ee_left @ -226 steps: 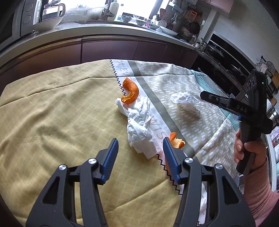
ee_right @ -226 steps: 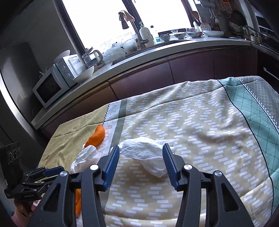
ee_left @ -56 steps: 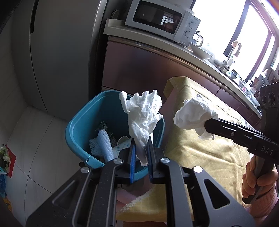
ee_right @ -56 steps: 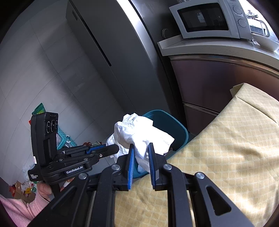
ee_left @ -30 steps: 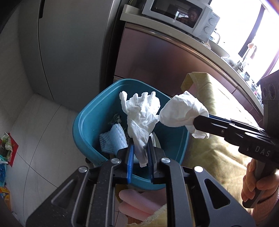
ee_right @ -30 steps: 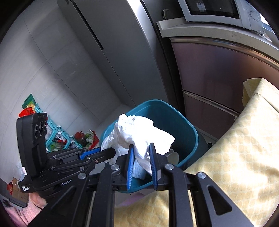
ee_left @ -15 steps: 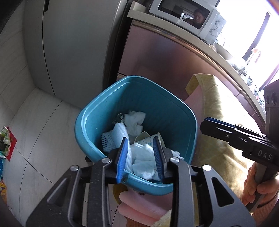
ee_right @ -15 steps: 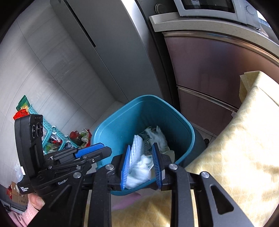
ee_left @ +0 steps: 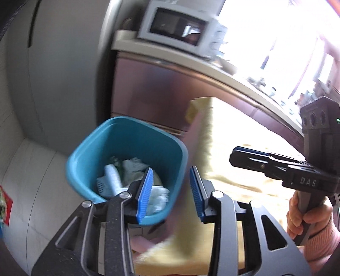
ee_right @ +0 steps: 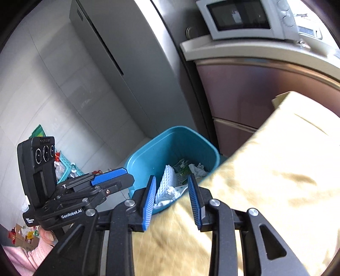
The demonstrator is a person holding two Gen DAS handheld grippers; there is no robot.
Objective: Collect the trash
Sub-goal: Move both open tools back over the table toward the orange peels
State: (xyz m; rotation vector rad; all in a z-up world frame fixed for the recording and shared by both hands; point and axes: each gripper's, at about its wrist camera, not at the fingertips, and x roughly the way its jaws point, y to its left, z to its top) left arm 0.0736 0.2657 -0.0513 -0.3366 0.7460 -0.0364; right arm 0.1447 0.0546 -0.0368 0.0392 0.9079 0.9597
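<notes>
A teal waste bin [ee_left: 89,148] stands on the floor beside the table; it also shows in the right wrist view [ee_right: 148,152]. White crumpled tissues [ee_left: 131,169] and other trash lie inside it, also seen in the right wrist view [ee_right: 167,191]. My left gripper [ee_left: 171,186] is open and empty, above the bin's near right rim. My right gripper [ee_right: 171,199] is open and empty, above the table edge next to the bin. The right gripper also shows in the left wrist view [ee_left: 250,157], and the left gripper in the right wrist view [ee_right: 110,176].
The table with a yellow cloth [ee_right: 276,169] lies right of the bin. A grey fridge [ee_right: 119,63] stands behind the bin. A microwave [ee_right: 244,17] sits on the counter above brown cabinets [ee_left: 161,93]. A green basket [ee_right: 65,167] and clutter lie on the floor at left.
Both grippers opened and dropped their tissues into the bin. Since half a second ago both have opened wider and pulled back and to the right, toward the table.
</notes>
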